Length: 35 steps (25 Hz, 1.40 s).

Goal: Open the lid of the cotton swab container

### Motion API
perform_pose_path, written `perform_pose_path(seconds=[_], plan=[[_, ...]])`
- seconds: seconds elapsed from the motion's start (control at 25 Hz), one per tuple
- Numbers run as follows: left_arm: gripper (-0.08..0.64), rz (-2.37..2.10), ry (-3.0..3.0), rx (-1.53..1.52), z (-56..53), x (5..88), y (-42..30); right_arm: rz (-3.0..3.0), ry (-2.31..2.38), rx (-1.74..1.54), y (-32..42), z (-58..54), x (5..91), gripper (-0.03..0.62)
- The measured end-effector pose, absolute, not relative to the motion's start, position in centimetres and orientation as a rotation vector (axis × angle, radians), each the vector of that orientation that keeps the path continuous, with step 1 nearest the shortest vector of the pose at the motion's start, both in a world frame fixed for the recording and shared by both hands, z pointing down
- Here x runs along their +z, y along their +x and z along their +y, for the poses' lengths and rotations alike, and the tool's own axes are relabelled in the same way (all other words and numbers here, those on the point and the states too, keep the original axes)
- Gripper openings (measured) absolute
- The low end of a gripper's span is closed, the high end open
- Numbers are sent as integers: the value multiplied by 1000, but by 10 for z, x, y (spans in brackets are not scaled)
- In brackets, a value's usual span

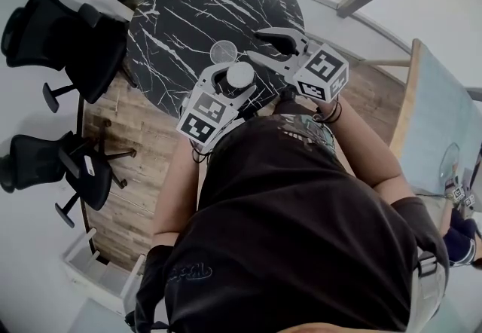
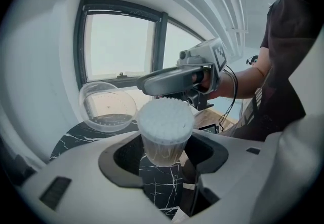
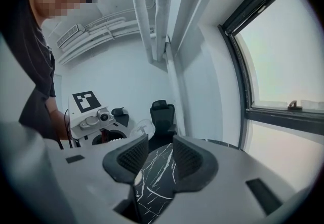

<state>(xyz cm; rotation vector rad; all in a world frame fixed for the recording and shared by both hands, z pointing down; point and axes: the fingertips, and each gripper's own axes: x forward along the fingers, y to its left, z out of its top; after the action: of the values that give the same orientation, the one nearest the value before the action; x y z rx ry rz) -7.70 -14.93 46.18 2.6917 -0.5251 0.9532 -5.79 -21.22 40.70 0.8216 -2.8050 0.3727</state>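
Note:
The cotton swab container (image 2: 164, 129) is a clear tub packed with white swabs, its top uncovered. My left gripper (image 2: 164, 149) is shut on its sides and holds it upright above the black marble table (image 1: 181, 15). The clear lid (image 2: 107, 106) lies apart on the table behind it, also seen as the lid (image 1: 224, 51) from the head view. My right gripper (image 3: 154, 154) stands open with nothing between its ribbed pads. It hovers just beyond the container (image 1: 239, 75), and the right gripper (image 2: 172, 80) hangs above the swabs in the left gripper view.
Two black office chairs (image 1: 68, 38) (image 1: 60, 166) stand left of the round table on the wooden floor (image 1: 120, 173). Another chair (image 3: 162, 114) sits by the far wall. A light desk (image 1: 437, 120) is to my right. Windows lie behind the table.

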Motion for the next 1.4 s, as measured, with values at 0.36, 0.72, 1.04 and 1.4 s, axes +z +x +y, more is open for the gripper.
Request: perform_pose_path(seconds=[0.36,0.72,1.04,1.4], plan=[[261,-799,2682,834,-173,459,-90,-2770,892,413,-51,-199,431,83],[261,-854,2660,844,-174,479,-102,-2770,893,423,-59,-186,446,38],[261,-934,2606,784,-176,486,-109,-2779,845,448,-73,-173,455,23],[261,-947,2595,779,-178,486,-113,-2781,825,435,-79,-174,454,23]])
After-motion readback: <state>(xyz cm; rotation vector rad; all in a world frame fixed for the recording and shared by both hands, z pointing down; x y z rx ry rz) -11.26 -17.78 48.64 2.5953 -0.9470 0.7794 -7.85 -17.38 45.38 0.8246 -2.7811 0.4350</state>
